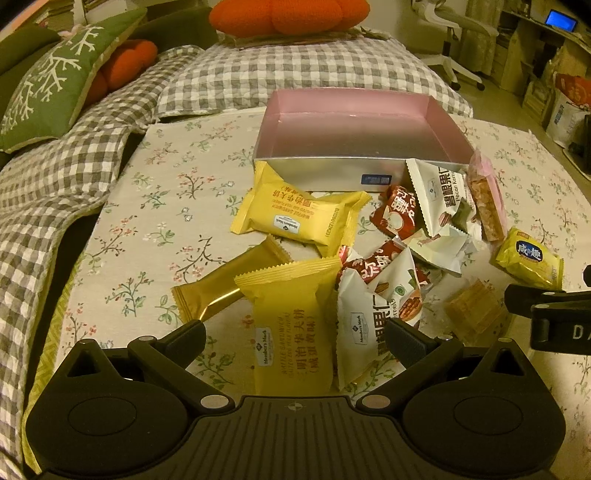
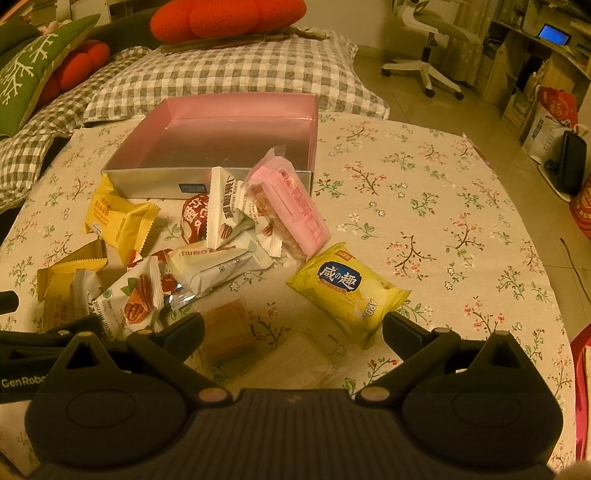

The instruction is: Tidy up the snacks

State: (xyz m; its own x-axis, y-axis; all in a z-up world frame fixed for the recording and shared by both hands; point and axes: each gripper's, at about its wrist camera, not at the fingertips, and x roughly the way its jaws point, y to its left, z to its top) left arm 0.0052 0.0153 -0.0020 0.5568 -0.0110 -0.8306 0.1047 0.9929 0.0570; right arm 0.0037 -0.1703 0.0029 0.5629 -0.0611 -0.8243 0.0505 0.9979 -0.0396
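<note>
A pile of wrapped snacks lies on the floral tablecloth (image 1: 155,221) in front of an empty pink-lined box (image 1: 354,125) (image 2: 229,136). My left gripper (image 1: 295,338) is open and empty, low over a yellow waffle pack (image 1: 291,325) and a white pecan pack (image 1: 369,325). My right gripper (image 2: 293,328) is open and empty, above a clear-wrapped wafer (image 2: 229,332), with a yellow-blue cracker pack (image 2: 347,291) by its right finger. A pink nougat pack (image 2: 291,206) leans on the box front. Red packs (image 1: 399,214) and a gold bar (image 1: 225,284) lie in the pile.
A checked quilt (image 1: 258,74) with orange cushions (image 1: 288,14) and a green pillow (image 1: 55,81) lies behind the table. An office chair (image 2: 428,48) and shelves stand at the right. The right gripper's side (image 1: 546,306) shows in the left wrist view.
</note>
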